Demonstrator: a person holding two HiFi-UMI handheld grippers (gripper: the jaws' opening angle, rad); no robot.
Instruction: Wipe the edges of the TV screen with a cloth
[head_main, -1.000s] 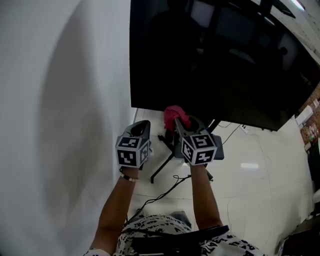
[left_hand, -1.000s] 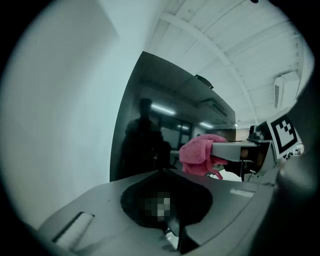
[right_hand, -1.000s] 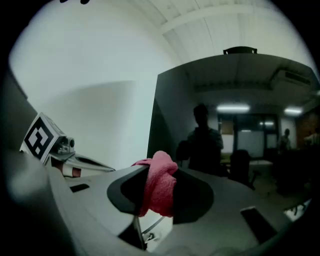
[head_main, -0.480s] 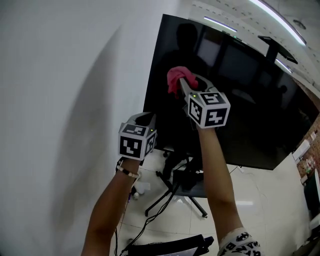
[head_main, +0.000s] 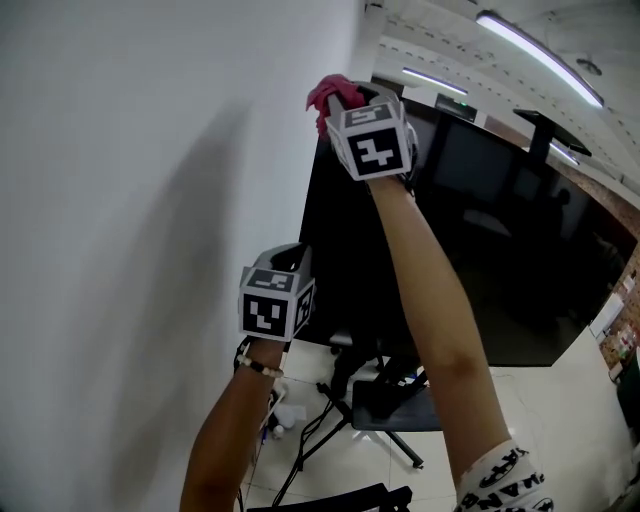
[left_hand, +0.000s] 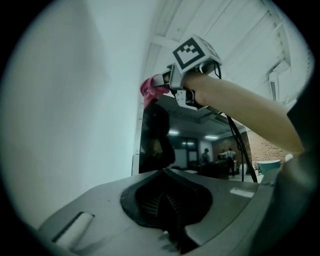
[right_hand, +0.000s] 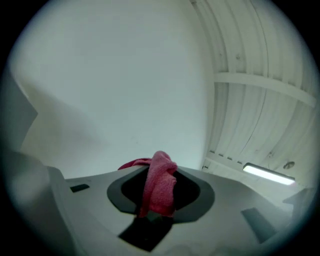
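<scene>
The big black TV screen stands against the white wall. My right gripper is raised high at the screen's top left corner and is shut on a pink cloth. The right gripper view has the cloth bunched between the jaws, which point at the wall and ceiling. My left gripper hangs lower, beside the TV's left edge, shut and holding nothing. From the left gripper view, the cloth touches the top corner of the TV.
The white wall runs close on the left. Below the TV stand a dark chair and stand legs, with cables on the pale floor. Ceiling strip lights are overhead. The screen reflects the room.
My right gripper has carried the pink cloth up from below the TV's bottom edge to its top left corner. The left gripper has hardly moved. The head view has tilted upward.
</scene>
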